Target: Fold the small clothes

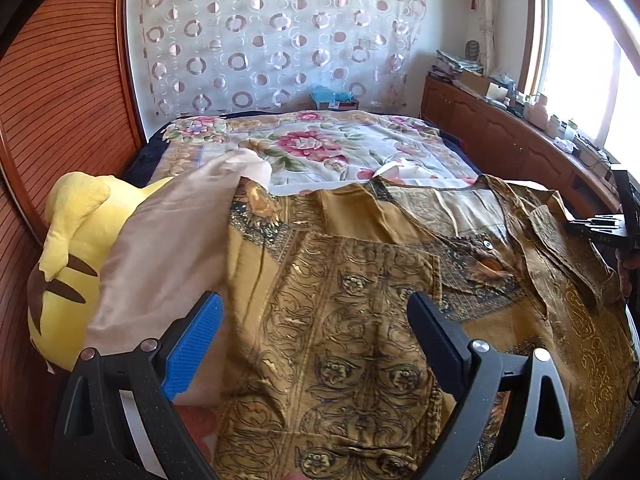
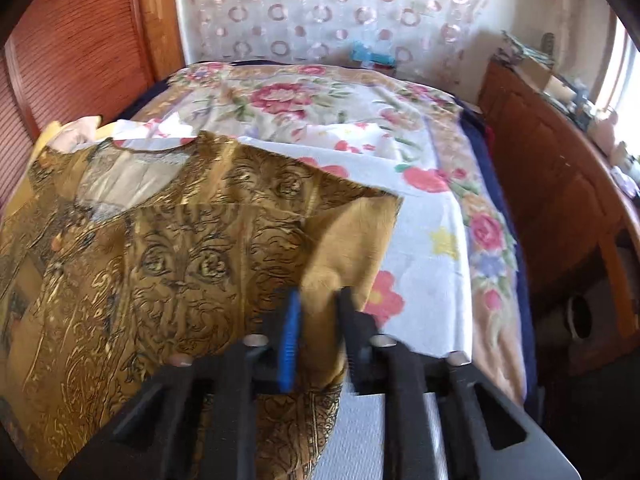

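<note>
Nearest, in the right wrist view, the right gripper [image 2: 316,320] is seen nearly closed, its blue and black fingers pinched on a fold of the mustard shirt [image 2: 168,264]. No brand, label or legible writing is made out on the garment; small marks on the gripper seen at the right edge of the left wrist view are too small to be read. The left gripper [image 1: 316,344] is held wide open above the shirt [image 1: 352,320] with nothing between its fingers. The shirt is printed with dark scrollwork and rosettes on ochre cloth, and a white button [image 1: 487,245] and a pale inner collar lining are shown. It is spread over a floral bedspread [image 1: 320,148]. Beside it, a beige cloth [image 1: 172,240] is draped against a yellow plush toy [image 1: 76,240]. Farther off, a ring-patterned curtain [image 1: 272,36] is hung.
</note>
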